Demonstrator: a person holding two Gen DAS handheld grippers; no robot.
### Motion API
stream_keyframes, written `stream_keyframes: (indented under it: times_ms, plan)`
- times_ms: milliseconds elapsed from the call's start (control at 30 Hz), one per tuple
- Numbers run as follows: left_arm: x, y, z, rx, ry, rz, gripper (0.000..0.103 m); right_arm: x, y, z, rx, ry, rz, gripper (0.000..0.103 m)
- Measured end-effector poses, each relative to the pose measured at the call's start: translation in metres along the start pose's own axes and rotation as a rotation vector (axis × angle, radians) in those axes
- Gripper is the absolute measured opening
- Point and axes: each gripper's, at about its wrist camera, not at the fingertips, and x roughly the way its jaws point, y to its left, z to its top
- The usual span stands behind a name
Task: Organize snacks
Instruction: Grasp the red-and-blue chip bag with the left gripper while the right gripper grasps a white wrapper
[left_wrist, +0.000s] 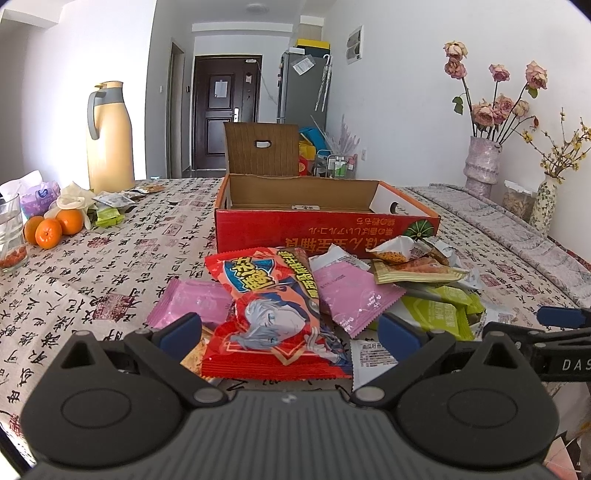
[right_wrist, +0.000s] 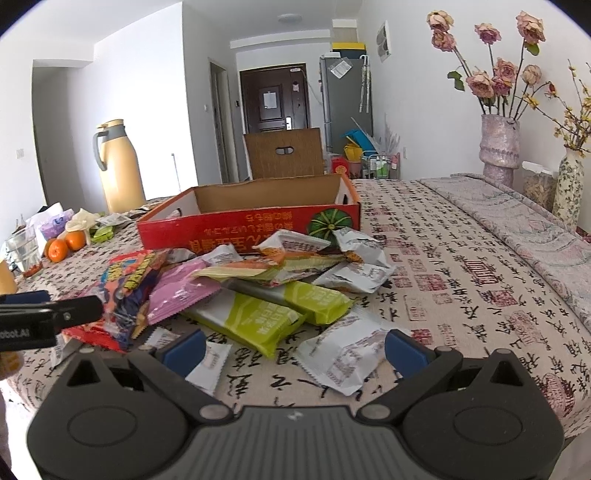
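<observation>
A heap of snack packets lies on the patterned tablecloth in front of an open red cardboard box (left_wrist: 325, 229) (right_wrist: 251, 229). My left gripper (left_wrist: 291, 332) is open, its blue pads either side of a big red cartoon-printed bag (left_wrist: 273, 317) without touching it. Pink packets (left_wrist: 354, 295) and green ones (left_wrist: 439, 314) lie beside that bag. My right gripper (right_wrist: 295, 350) is open too, low over the cloth, with a white packet (right_wrist: 343, 358) just inside its right pad and a green packet (right_wrist: 255, 321) ahead. The red bag (right_wrist: 122, 291) sits at the heap's left in the right wrist view.
Oranges (left_wrist: 55, 227), a glass (left_wrist: 11, 232) and small packets crowd the table's left side, with a yellow thermos (left_wrist: 110, 140) behind. Flower vases (left_wrist: 482, 166) (right_wrist: 500, 147) stand at the right edge on a folded cloth. The other gripper shows at each view's side edge.
</observation>
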Motion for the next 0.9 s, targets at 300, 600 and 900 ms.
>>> stream_keyframes:
  times_ms: [300, 600, 900]
  plan:
    - [0.006, 0.002, 0.000, 0.000, 0.010, 0.005, 0.103, 0.018, -0.020, 0.000, -0.042, 0.016, -0.088, 0.103]
    - [0.013, 0.001, 0.001, 0.005, 0.026, 0.018, 0.103, 0.051, -0.030, -0.004, -0.162, 0.062, -0.114, 0.098]
    - [0.021, 0.000, 0.001, 0.002, 0.044, 0.037, 0.103, 0.064, -0.041, -0.003, -0.123, 0.064, 0.007, 0.088]
